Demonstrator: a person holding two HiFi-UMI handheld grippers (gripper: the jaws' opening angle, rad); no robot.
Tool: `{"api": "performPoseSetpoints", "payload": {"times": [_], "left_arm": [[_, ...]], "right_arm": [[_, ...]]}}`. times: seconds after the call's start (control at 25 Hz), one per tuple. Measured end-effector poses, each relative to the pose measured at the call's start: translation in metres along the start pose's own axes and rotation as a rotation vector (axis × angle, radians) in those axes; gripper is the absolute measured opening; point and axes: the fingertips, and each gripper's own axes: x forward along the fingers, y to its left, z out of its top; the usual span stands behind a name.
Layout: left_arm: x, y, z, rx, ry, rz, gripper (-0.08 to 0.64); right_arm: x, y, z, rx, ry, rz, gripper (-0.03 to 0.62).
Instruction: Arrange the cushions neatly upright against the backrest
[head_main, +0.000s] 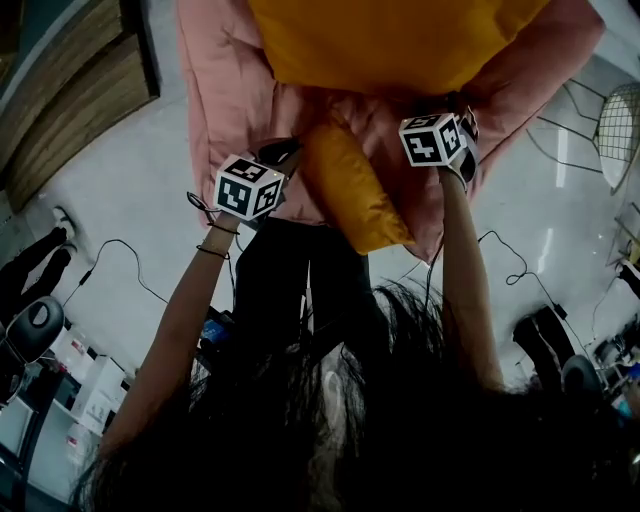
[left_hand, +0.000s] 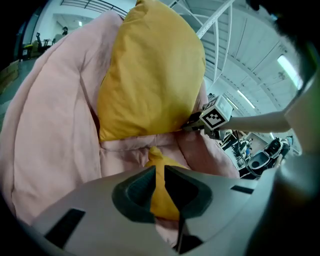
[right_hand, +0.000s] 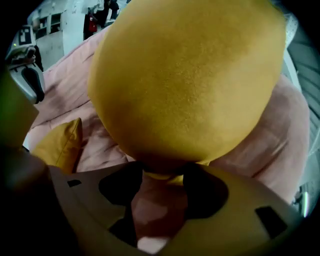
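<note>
A large yellow cushion stands upright against the backrest of the pink sofa. A small yellow cushion lies on the seat in front of it. My left gripper is shut on a corner of the small yellow cushion; in the head view this left gripper sits at that cushion's left end. My right gripper is open, with the lower edge of the large cushion hanging between its jaws and pink seat fabric below. In the head view the right gripper is under the cushion's right corner.
Pale floor surrounds the sofa, with black cables trailing on it. A wire chair stands at the right and a wooden panel at the far left. The person's dark trousers are right at the sofa's front edge.
</note>
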Motion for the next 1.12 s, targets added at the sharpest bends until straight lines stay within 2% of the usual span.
{"api": "performPoseSetpoints", "payload": {"times": [0.16,0.24,0.4,0.56,0.68,0.84,1.0,1.04,1.12], "left_arm": [[-0.001,0.011,0.001,0.020,0.000,0.018,0.043],[-0.003,0.012,0.003,0.000,-0.016,0.033,0.043],[-0.008,0.008,0.011,-0.045,-0.061,0.027,0.043],[-0.015,0.004,0.024,-0.068,-0.103,0.018,0.043],[-0.013,0.004,0.023,-0.059,-0.096,0.017,0.043],[-0.003,0.012,0.009,-0.036,-0.043,0.050,0.043],[0.007,0.015,0.002,0.000,0.001,0.045,0.049],[0.010,0.014,0.001,0.018,0.019,0.028,0.072],[0.017,0.010,0.000,0.040,0.051,-0.020,0.204]], "right_arm": [[0.001,0.003,0.008,-0.015,-0.024,0.038,0.185],[-0.004,0.011,0.005,-0.014,-0.039,0.054,0.133],[-0.025,0.041,0.000,0.144,-0.012,0.195,0.081],[-0.019,0.064,-0.013,0.205,0.024,0.260,0.078],[0.006,0.063,-0.028,0.345,0.096,0.314,0.077],[0.030,0.052,-0.043,0.396,0.149,0.260,0.078],[0.029,0.063,-0.034,0.316,0.072,0.185,0.092],[0.024,0.065,-0.036,0.286,0.066,0.162,0.106],[0.007,0.064,-0.042,0.268,0.058,0.128,0.141]]}}
